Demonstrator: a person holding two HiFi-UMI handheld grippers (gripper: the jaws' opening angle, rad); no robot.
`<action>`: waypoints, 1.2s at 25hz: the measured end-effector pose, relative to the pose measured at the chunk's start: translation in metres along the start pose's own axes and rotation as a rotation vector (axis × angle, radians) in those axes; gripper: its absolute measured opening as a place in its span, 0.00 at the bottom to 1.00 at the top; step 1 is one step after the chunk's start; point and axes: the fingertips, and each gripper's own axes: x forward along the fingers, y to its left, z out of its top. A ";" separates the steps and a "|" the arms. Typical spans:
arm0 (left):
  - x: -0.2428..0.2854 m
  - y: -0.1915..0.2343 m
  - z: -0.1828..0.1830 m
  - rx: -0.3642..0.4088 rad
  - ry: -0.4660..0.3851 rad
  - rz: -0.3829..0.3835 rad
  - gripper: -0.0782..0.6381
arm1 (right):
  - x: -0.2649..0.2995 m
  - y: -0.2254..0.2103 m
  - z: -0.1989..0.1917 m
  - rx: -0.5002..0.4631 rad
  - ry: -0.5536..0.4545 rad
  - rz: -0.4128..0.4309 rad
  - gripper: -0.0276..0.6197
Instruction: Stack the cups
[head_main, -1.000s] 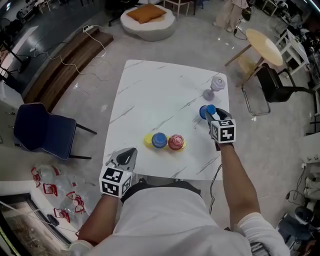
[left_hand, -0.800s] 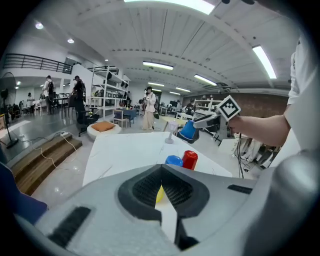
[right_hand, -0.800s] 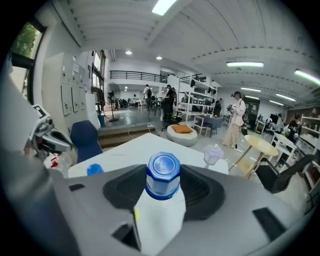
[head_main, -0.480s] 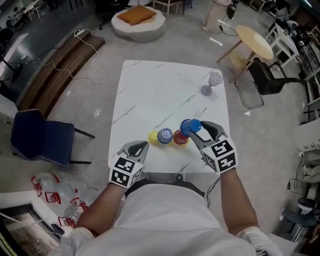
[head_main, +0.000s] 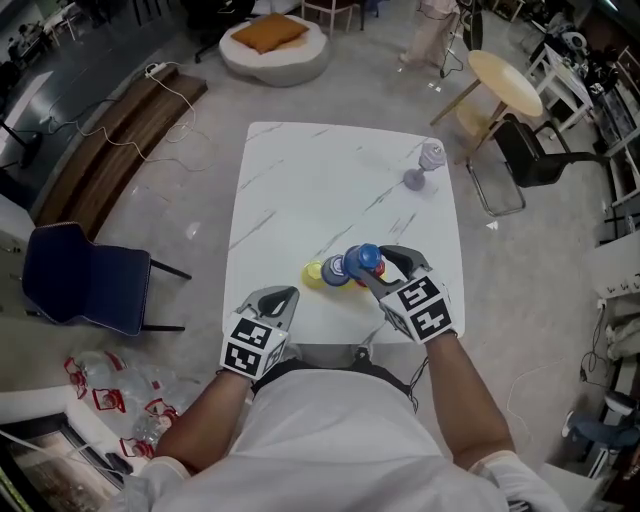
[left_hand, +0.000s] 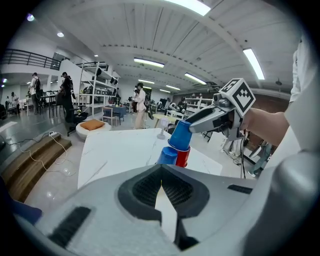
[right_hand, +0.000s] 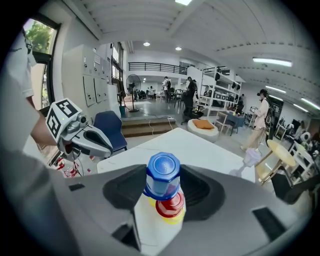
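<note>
Three upturned cups stand in a row near the front of the white marble table: a yellow cup, a blue cup and a red cup. My right gripper is shut on a second blue cup, also upturned. It holds that cup tilted directly over the red cup, with its rim at the red cup's top. In the right gripper view the held blue cup sits between the jaws above the red cup. My left gripper hovers at the table's front edge, shut and holding nothing.
A clear goblet stands at the table's far right corner. A blue chair is on the floor to the left. To the right of the table are a round wooden table and a black chair.
My right gripper has carried the blue cup from the table's right side leftward and nearer, to above the red cup. The left gripper has stayed at the front edge.
</note>
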 end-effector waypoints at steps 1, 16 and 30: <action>0.000 0.000 0.000 -0.002 0.000 -0.001 0.12 | 0.001 0.001 0.000 -0.002 0.005 0.002 0.37; 0.010 -0.004 0.005 -0.002 -0.008 -0.016 0.12 | -0.025 -0.012 0.006 0.063 -0.127 -0.042 0.44; 0.013 -0.015 -0.025 0.002 0.069 -0.056 0.12 | -0.038 0.036 -0.149 0.442 -0.059 -0.064 0.05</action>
